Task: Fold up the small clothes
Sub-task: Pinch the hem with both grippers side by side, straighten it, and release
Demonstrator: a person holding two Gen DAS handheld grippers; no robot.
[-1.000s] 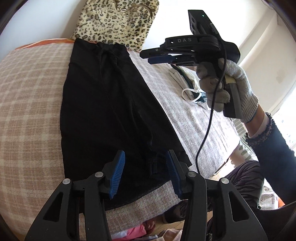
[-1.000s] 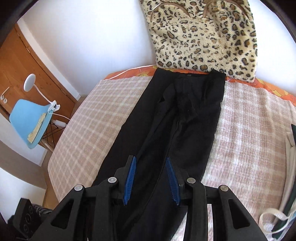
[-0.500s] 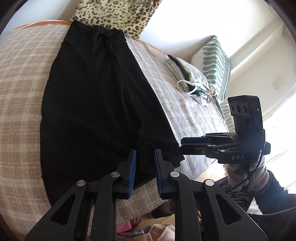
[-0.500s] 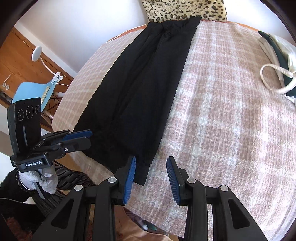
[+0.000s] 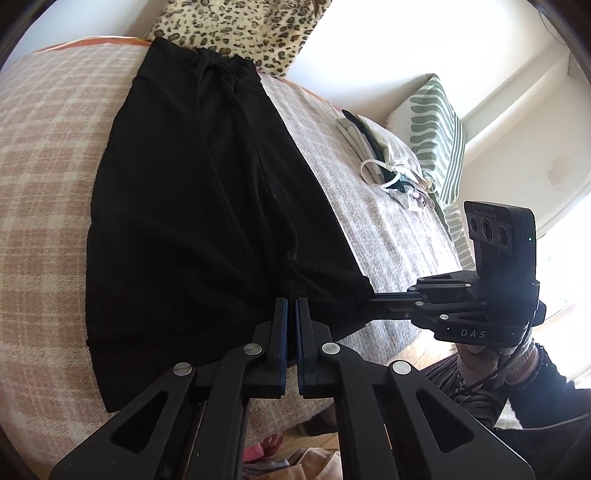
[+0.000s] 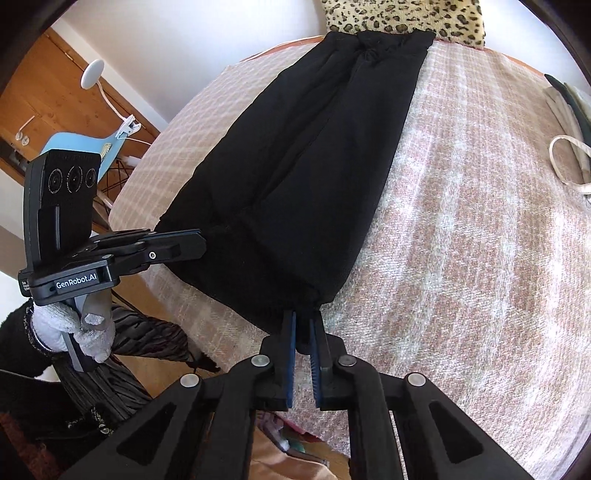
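Black trousers [image 5: 192, 206] lie lengthwise on the checked blanket [image 5: 44, 155], waistband at the far end, leg cuffs at the near edge. My left gripper [image 5: 291, 306] is shut on the near cuff hem of the trousers. My right gripper [image 6: 303, 321] is shut on the right corner of the cuff hem [image 6: 291, 299]. The right gripper also shows in the left wrist view [image 5: 373, 295], its fingers pinching the cuff corner. The left gripper shows in the right wrist view [image 6: 199, 245] at the left cuff edge.
A leopard-print cushion [image 5: 243, 29] stands against the wall beyond the waistband. Folded pale clothes with a strap [image 5: 384, 166] lie at the right, next to a green-striped pillow [image 5: 439, 133]. A blue chair [image 6: 74, 147] stands left of the bed. The bed edge runs just below both grippers.
Both grippers came down to the near cuffs and closed on the hem. Half a second ago both stood open just short of the fabric.
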